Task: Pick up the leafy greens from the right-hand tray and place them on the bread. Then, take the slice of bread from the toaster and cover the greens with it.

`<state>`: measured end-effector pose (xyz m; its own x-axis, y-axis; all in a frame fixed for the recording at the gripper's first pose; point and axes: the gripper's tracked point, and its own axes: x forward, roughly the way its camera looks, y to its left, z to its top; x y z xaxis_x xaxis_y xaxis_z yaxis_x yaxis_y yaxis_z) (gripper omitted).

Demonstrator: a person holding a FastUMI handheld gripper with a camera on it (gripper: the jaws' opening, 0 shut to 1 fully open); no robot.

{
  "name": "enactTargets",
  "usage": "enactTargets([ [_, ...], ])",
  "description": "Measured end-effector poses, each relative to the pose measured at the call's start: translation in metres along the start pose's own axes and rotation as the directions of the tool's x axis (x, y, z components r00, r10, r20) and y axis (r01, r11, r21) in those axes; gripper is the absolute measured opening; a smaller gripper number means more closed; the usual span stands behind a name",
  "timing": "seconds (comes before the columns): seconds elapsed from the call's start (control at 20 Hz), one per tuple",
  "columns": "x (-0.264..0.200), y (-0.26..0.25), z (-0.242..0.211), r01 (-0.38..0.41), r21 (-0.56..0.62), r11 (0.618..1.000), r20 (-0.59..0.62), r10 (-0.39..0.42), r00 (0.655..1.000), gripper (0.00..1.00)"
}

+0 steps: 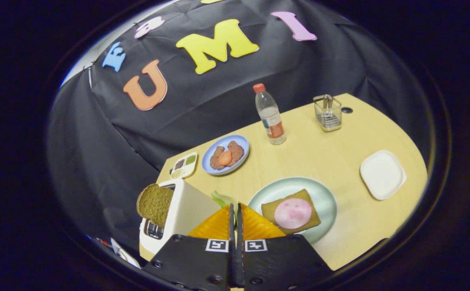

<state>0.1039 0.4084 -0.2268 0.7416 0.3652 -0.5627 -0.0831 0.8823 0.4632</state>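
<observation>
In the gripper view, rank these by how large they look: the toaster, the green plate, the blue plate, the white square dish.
1. Toaster and green plate: similar, and both lie nearest the camera, so unranked.
2. Blue plate and white square dish: look alike.
The gripper has its fingers closed.

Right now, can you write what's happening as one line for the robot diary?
gripper: shut on leafy greens | position: between toaster and plate | bread with pink slice: uncovered | toaster slice: untouched

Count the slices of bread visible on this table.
2: one bread slice stands in the toaster; another lies under ham on the green plate, beyond the shut gripper.
</observation>
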Motion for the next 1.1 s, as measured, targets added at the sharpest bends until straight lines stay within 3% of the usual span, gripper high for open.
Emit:
enactTargets([
  [0.15, 0.013, -0.016, -0.006, 0.038, 0.050, 0.998, -0.021, -0.037, 0.999, 0.00],
  [0.4, 0.017, -0.053, 0.002, 0.136, 0.022, 0.990, -0.010, -0.136, 0.991, 0.03],
  [0.55, 0.014, -0.069, 0.006, 0.171, -0.036, 0.985, 0.001, -0.172, 0.985, 0.14],
  [0.6, 0.014, -0.074, 0.008, 0.182, -0.049, 0.982, 0.010, -0.181, 0.983, 0.26],
  [0.9, 0.002, -0.099, 0.018, 0.234, -0.078, 0.969, 0.028, -0.232, 0.972, 0.69],
  [1.1, -0.030, -0.094, 0.040, 0.258, -0.157, 0.953, 0.123, -0.241, 0.963, 0.95],
])
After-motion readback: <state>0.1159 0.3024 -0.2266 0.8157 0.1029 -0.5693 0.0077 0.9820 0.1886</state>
